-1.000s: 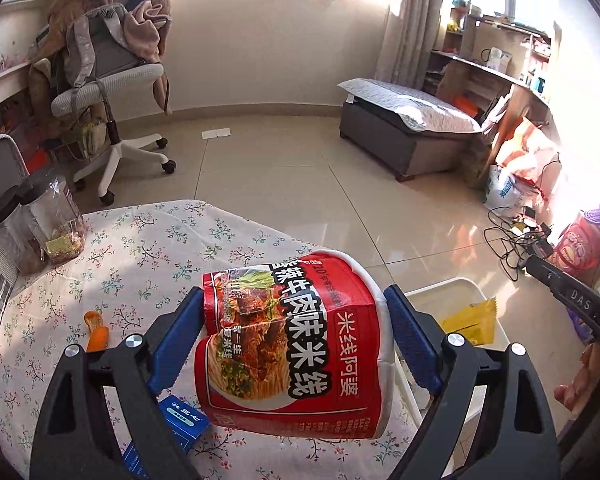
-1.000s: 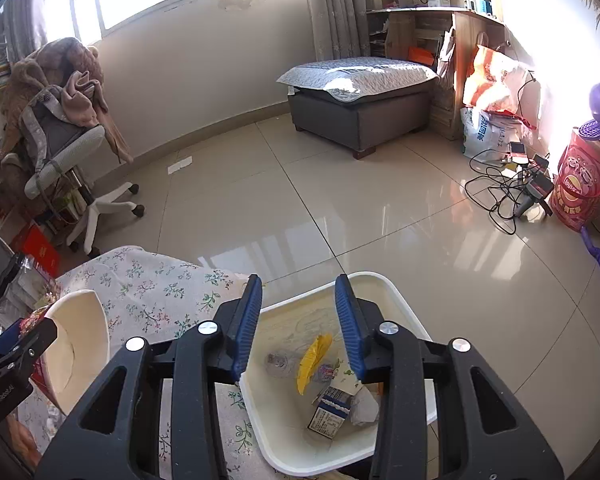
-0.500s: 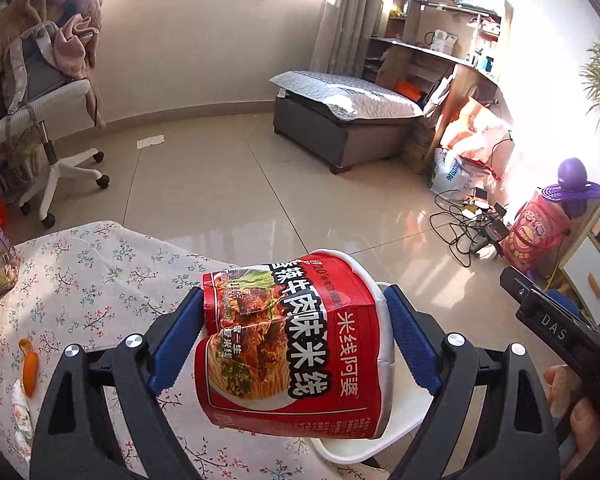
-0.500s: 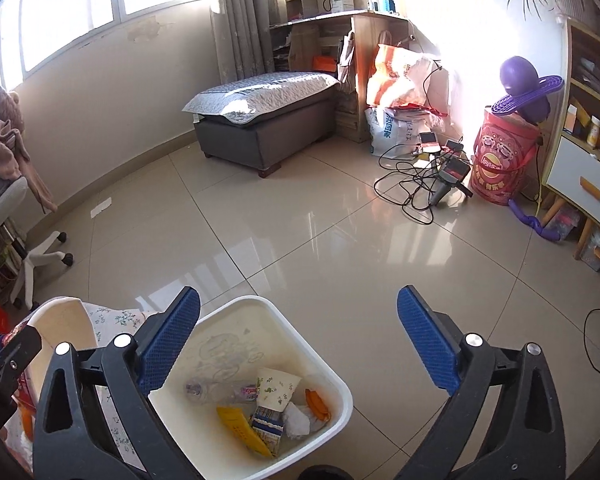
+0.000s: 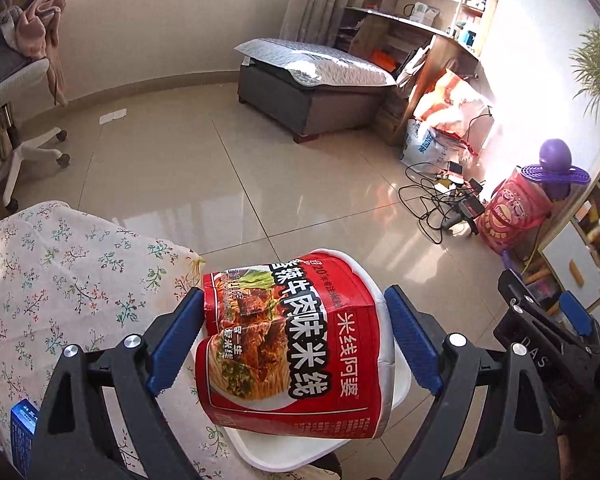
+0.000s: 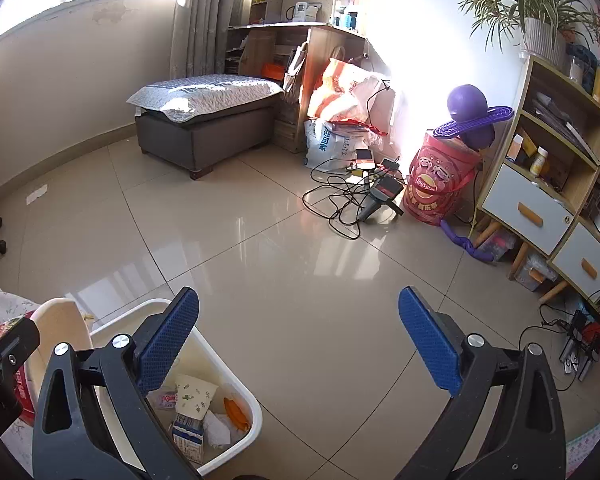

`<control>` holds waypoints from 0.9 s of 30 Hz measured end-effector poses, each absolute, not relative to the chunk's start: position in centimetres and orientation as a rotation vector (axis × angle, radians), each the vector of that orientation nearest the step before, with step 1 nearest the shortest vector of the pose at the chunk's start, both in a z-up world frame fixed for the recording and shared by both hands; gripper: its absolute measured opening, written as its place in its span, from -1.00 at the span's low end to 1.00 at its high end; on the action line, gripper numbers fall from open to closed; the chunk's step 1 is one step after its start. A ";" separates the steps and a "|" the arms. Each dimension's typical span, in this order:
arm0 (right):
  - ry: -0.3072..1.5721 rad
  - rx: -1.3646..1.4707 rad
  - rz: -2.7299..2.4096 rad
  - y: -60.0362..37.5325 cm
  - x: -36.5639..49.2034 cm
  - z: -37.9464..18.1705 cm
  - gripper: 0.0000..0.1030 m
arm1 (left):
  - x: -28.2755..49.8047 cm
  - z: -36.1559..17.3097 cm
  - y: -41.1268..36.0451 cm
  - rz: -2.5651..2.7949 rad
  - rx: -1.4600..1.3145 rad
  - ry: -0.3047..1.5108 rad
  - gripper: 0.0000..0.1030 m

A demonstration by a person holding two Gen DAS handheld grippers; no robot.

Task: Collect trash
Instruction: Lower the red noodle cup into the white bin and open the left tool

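Since the earlier frame we have carried the red printed instant-noodle paper cup [image 5: 296,344] off the floral tablecloth [image 5: 60,264] to above the white plastic rectangular bin [image 6: 244,432], lower centre of the left view. Our left gripper [image 5: 294,340] clamps the cup on its sides. Our right gripper [image 6: 298,340] is spread wide, holding nothing, over the tiled floor [image 6: 300,260].

Left tool [image 5: 296,344]: noodle cup [image 5: 296,344] fills the gap between its fingers; white bin [image 5: 300,450] directly beneath, table [image 5: 60,280] edge to its left. Right tool [image 6: 298,344]: open floor [image 6: 300,280] ahead, bin [image 6: 252,424] below-left.
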State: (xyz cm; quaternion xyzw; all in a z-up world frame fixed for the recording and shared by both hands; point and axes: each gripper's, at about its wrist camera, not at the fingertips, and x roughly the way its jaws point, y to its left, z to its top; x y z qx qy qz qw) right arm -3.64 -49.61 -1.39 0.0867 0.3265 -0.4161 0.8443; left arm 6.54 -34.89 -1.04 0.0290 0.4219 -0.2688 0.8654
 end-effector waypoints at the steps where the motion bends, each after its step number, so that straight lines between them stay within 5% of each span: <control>1: 0.684 0.180 -0.881 -49.5 -3.7 -1.3 0.86 | 6.5 -1.1 -34.7 -0.555 0.062 0.882 0.71; 27: 0.589 0.080 -0.513 -33.8 0.8 -0.5 0.86 | 6.1 -0.3 -17.0 -0.141 -0.037 0.805 0.83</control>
